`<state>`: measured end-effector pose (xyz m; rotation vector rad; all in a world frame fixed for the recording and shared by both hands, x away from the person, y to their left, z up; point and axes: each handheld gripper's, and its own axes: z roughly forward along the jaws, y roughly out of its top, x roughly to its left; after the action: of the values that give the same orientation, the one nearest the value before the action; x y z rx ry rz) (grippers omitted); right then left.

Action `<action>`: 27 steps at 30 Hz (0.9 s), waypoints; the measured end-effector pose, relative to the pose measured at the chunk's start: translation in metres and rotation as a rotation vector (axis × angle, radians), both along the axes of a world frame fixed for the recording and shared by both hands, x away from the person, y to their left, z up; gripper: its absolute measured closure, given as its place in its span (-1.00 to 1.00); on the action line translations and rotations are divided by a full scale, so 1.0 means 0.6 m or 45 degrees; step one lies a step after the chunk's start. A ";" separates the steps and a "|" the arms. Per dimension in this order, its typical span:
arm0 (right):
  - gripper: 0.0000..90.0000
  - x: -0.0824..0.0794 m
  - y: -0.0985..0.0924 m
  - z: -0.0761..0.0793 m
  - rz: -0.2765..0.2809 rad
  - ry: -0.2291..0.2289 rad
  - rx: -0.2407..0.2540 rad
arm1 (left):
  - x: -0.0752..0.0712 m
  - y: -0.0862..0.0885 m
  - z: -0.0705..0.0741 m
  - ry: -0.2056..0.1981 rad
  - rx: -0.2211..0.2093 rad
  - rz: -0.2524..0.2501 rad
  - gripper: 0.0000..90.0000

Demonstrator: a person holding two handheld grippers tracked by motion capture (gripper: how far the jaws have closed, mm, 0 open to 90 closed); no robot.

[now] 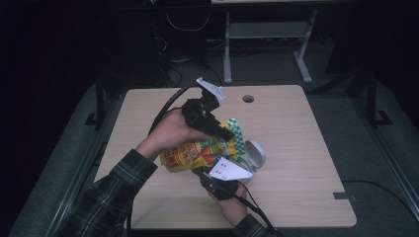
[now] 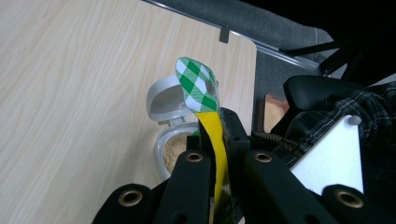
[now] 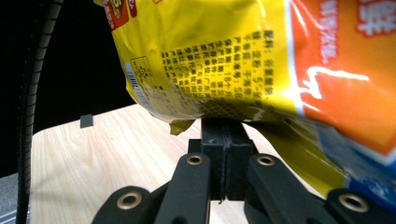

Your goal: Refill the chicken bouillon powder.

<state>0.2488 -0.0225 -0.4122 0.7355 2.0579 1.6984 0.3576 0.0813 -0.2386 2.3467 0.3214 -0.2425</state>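
A yellow and orange snack bag (image 1: 190, 154) is held off the table between both grippers. My left gripper (image 1: 228, 133) comes in from above and is shut on the bag's top edge (image 2: 215, 140), where a green-checked strip (image 2: 198, 84) sticks out past the jaws. My right gripper (image 1: 203, 171) sits under the bag, and its shut jaws (image 3: 223, 133) meet the bag's lower edge (image 3: 210, 60). Just below the checked strip stands a small white tub (image 1: 253, 159) with its hinged lid (image 2: 161, 95) flipped open. Brown powder (image 2: 173, 151) lies inside it.
The light wooden table (image 1: 296, 148) has a round cable hole (image 1: 248, 98) near its far edge. A cable (image 1: 165, 106) loops back from the left gripper. A metal desk frame (image 1: 267, 44) stands on the dark floor behind the table.
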 end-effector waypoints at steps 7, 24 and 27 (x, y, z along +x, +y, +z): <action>1.00 0.000 -0.010 0.002 -0.012 0.022 -0.047 | -0.001 0.027 0.000 -0.016 -0.098 0.032 1.00; 1.00 0.002 -0.060 0.025 -0.013 0.048 -0.054 | 0.005 0.087 -0.013 -0.073 -0.196 0.139 1.00; 1.00 0.003 -0.067 0.027 0.006 0.054 -0.076 | 0.005 0.101 -0.019 -0.079 -0.222 0.168 1.00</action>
<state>0.2508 -0.0626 -0.3957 0.7539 2.1312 1.6294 0.3603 0.1416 -0.2500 2.1469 0.4071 -0.1283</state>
